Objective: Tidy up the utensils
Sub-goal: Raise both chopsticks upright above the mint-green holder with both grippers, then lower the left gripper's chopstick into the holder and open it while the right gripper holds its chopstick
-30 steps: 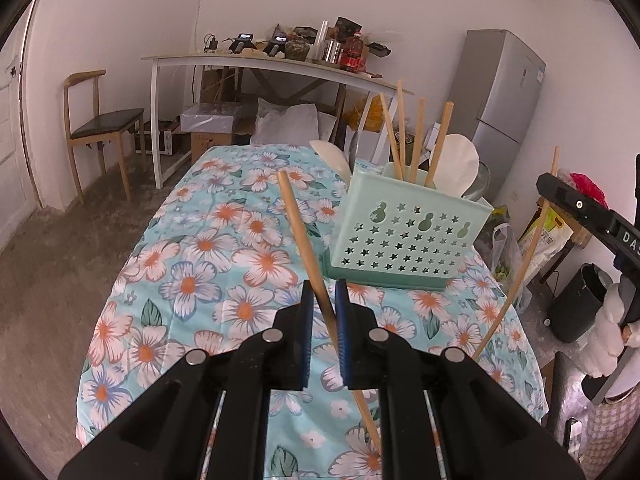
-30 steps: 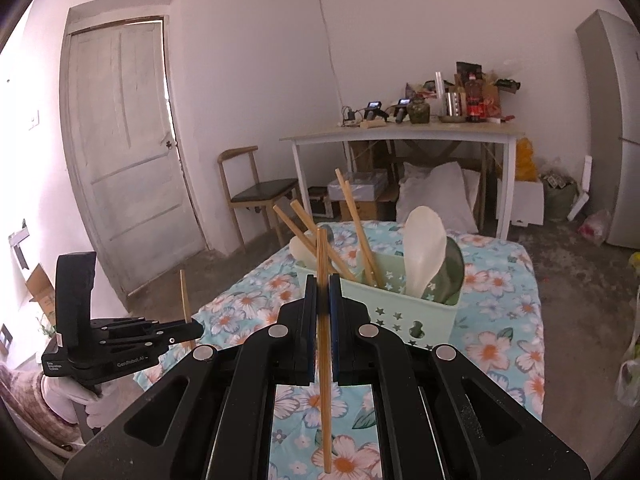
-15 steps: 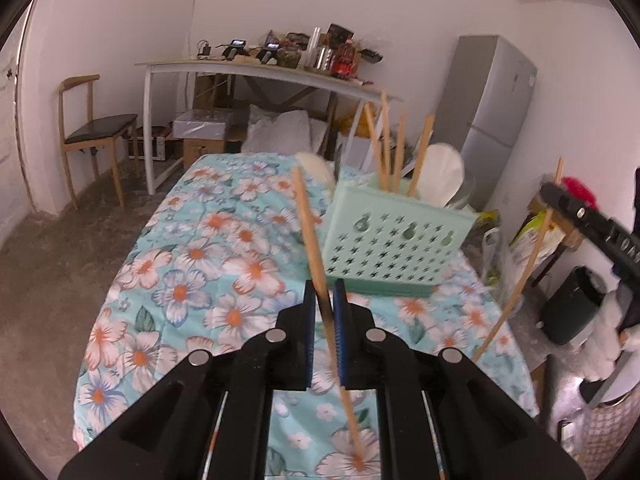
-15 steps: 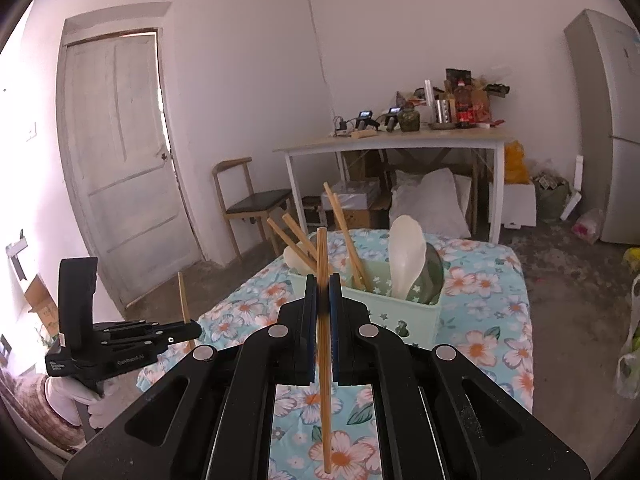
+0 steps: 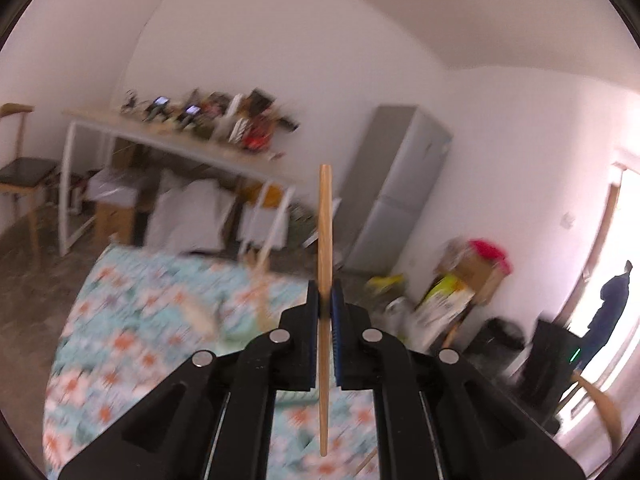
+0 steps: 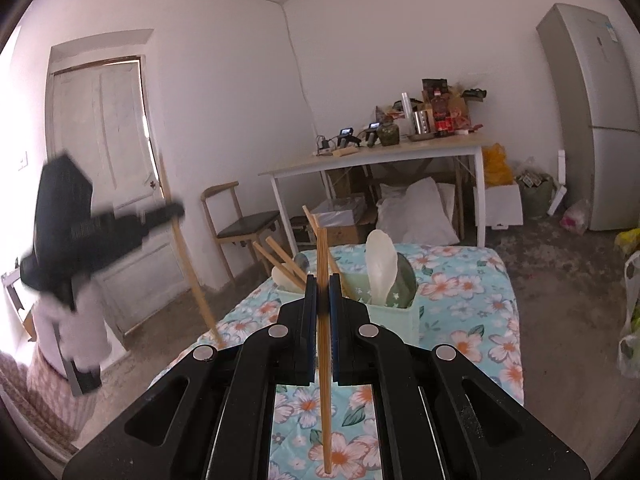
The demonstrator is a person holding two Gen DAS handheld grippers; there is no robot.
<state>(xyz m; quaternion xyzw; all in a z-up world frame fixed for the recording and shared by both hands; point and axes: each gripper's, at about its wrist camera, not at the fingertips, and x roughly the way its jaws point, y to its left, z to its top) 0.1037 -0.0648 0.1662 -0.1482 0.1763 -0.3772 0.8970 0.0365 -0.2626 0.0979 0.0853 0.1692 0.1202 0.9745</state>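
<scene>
Left wrist view, heavily blurred: chair (image 5: 20,172) cut off at the left edge; cluttered white table (image 5: 168,140) against the far wall, its items unreadable; floral surface (image 5: 132,320) smeared, the caddy on it not clearly made out; left claw (image 5: 325,304) pressed onto an upright wooden chopstick (image 5: 325,232), both ends visible; grey fridge (image 5: 396,188); dark figure in a bright doorway (image 5: 608,308), detail lost in glare.

Right wrist view, sharp apart from its left side: left claw (image 6: 176,210) seen from outside as a dark smear held by a white-gloved hand (image 6: 76,320), with its chopstick (image 6: 188,268) slanting down toward the surface corner, tip contact unclear; door (image 6: 108,160); right claw (image 6: 324,296) pinching a second upright chopstick (image 6: 324,320); behind it on the floral surface (image 6: 472,288), a green caddy (image 6: 394,320) partly hidden, holding chopsticks (image 6: 280,256) and a pale spoon (image 6: 380,264).
</scene>
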